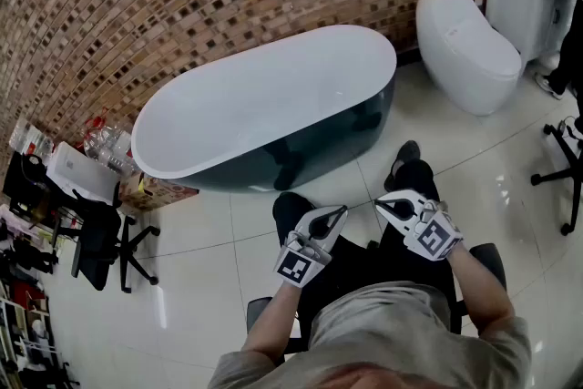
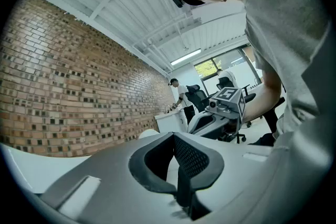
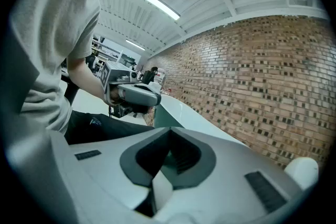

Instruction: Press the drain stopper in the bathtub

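A white oval bathtub (image 1: 273,87) with a dark outer wall stands on the tiled floor against the brick wall. From here its inside is plain white and I cannot make out the drain stopper. I sit on a chair about a step in front of the tub and hold both grippers over my lap. My left gripper (image 1: 341,210) and right gripper (image 1: 380,204) point towards each other, a short gap between their tips. Each has its jaws together and nothing in them. The left gripper view looks past its jaws (image 2: 181,165) at the right gripper (image 2: 223,107). The tub's rim (image 3: 184,113) shows in the right gripper view.
A white toilet (image 1: 465,36) stands right of the tub, with a white cabinet (image 1: 528,0) behind it. A black office chair (image 1: 105,241) and cluttered boxes (image 1: 82,168) are on the left. Another chair base (image 1: 569,168) is at the right edge. A person (image 2: 181,97) stands far off.
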